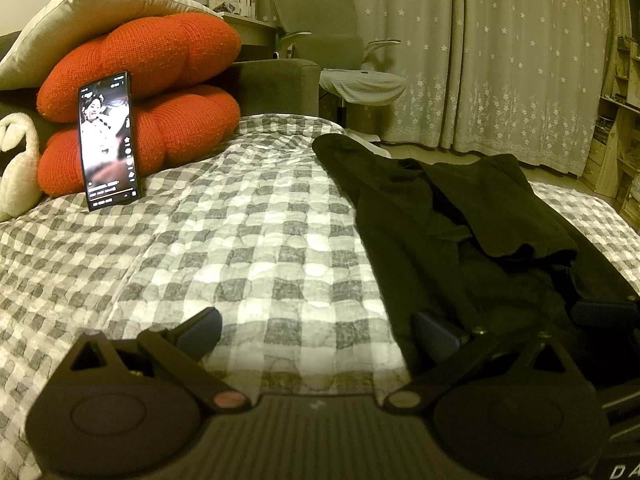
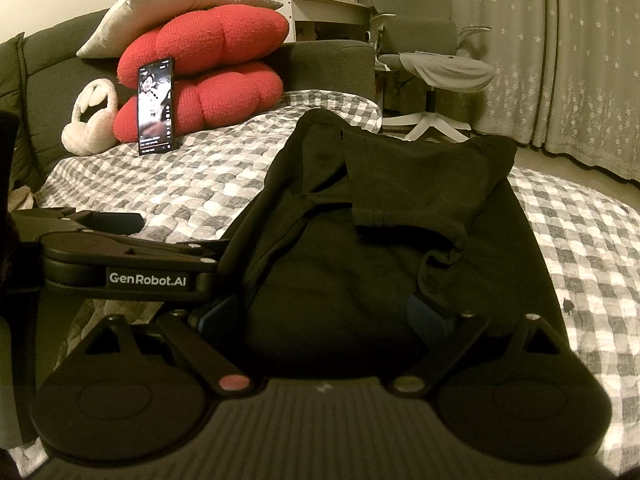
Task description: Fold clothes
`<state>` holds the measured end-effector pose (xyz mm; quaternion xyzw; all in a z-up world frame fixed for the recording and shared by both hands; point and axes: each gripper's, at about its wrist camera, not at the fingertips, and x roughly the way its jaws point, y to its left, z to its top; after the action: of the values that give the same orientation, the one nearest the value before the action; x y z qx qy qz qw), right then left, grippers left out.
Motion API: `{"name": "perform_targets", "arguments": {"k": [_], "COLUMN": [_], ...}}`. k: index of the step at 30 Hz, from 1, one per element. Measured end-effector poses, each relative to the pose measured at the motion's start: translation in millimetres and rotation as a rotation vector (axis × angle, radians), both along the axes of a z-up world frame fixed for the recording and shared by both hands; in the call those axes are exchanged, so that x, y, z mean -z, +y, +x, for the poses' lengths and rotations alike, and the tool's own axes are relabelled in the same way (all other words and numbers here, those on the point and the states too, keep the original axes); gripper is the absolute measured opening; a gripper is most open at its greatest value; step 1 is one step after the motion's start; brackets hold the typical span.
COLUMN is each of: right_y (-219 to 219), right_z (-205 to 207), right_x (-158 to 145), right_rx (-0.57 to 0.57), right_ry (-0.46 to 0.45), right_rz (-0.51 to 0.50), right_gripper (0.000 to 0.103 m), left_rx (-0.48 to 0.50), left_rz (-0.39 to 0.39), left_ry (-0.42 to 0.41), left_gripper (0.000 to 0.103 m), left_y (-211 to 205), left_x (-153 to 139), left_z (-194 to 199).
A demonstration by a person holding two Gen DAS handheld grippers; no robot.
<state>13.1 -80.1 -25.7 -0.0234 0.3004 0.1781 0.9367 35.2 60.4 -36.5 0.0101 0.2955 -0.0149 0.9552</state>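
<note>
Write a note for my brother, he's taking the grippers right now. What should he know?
Left hand-held gripper: open, holding nothing, at the left edge of the black garment.
Right hand-held gripper: open, holding nothing, over the garment's near end.
The garment lies on the checkered blanket with one sleeve folded across it.
A phone leans on the red cushions; avoid it.
Left to do: the remaining folds.

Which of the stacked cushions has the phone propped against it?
The lower red cushion: the phone stands against its front. The upper red cushion and the beige pillow sit higher in the stack.
</note>
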Motion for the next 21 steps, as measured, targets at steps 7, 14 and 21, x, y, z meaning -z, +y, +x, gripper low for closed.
{"name": "perform_targets", "arguments": {"k": [7,14,21], "right_y": [-0.1,-0.6,0.8], "right_z": [0.0,0.1,0.2], "right_x": [-0.2,-0.4,-0.3], "right_rx": [-0.001,-0.001,-0.004], "right_ry": [0.001,0.001,0.002], "right_rz": [0.003,0.004,-0.003], "right_gripper": [0.094,0.094,0.095], "left_rx": [0.001,0.001,0.001], "left_rz": [-0.001,-0.002,0.000], "left_ry": [0.001,0.001,0.001], "left_gripper": [0.103,0.103,0.103], "left_y": [0.2,0.0,-0.5], "left_x": [0.1,0.0,0.0], "left_z": [0.3,0.2,0.0]}}
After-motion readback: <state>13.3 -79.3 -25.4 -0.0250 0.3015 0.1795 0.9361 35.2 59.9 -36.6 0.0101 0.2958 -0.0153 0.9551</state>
